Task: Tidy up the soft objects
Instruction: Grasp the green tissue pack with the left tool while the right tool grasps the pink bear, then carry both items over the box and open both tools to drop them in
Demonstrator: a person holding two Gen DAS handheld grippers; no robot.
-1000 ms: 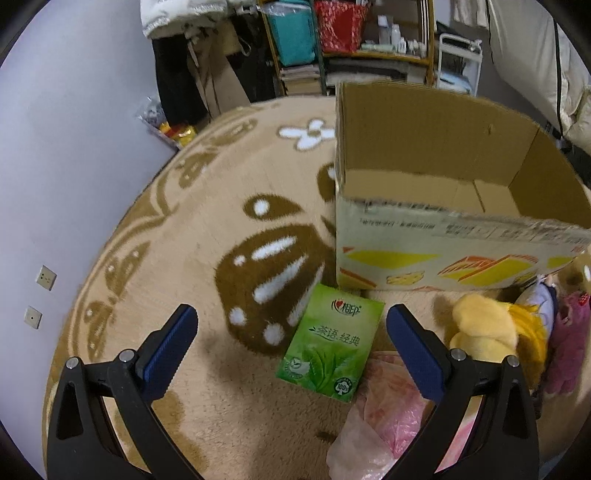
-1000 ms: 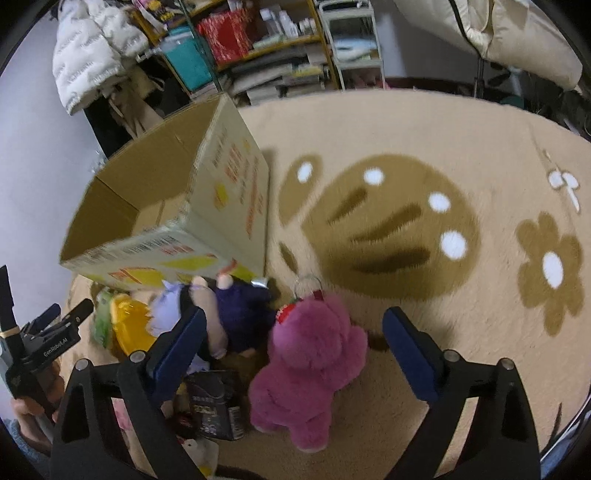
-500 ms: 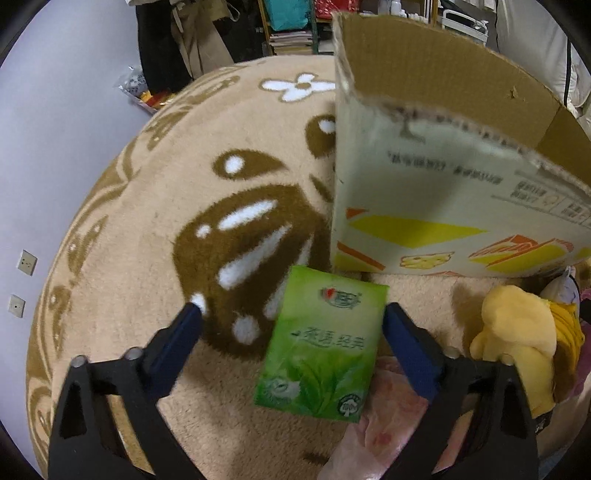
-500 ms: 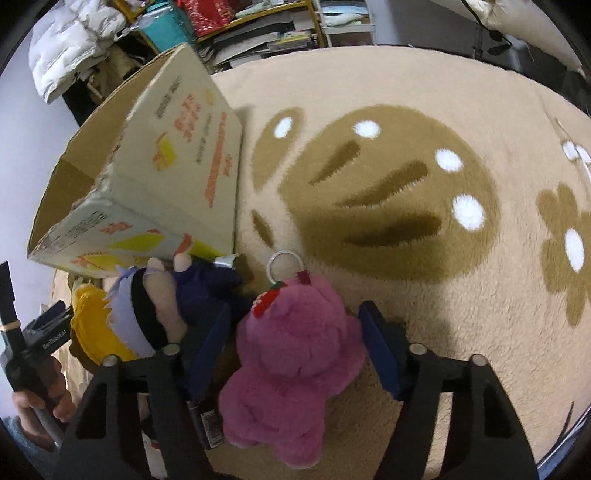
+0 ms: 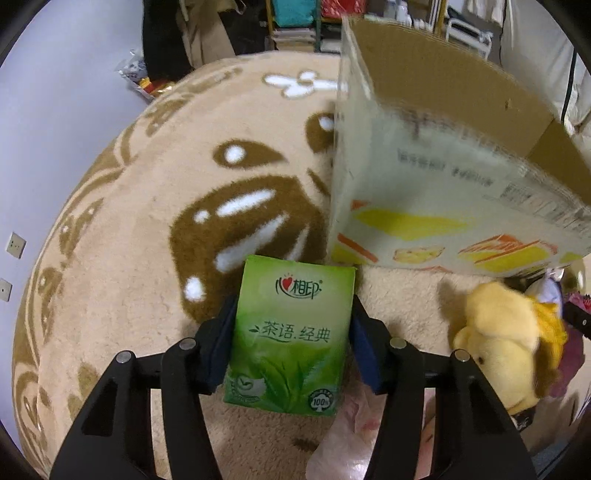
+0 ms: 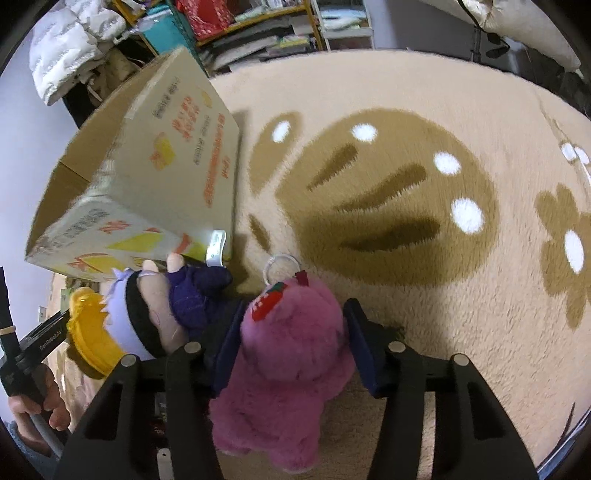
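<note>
My left gripper [image 5: 291,332] is shut on a green tissue pack [image 5: 291,332], its blue pads against both sides. An open cardboard box [image 5: 443,177] stands just beyond it on the carpet. A yellow plush toy [image 5: 506,343] lies to the right. My right gripper [image 6: 291,343] is shut on a pink plush bear [image 6: 291,354] with a strawberry tag and a key ring. A doll in purple clothes [image 6: 173,306] lies to its left, by the box [image 6: 147,177]. The yellow plush [image 6: 88,332] shows at far left.
A beige carpet with brown patterns [image 6: 406,206] covers the floor. A pink plastic bag [image 5: 354,435] lies under the left gripper. Shelves and clutter [image 6: 240,22] stand at the back. The hand holding the other gripper [image 6: 29,373] is at lower left.
Both grippers moved down and forward and closed: the left on the green tissue pack, the right on the pink plush bear. Both were open a second ago.
</note>
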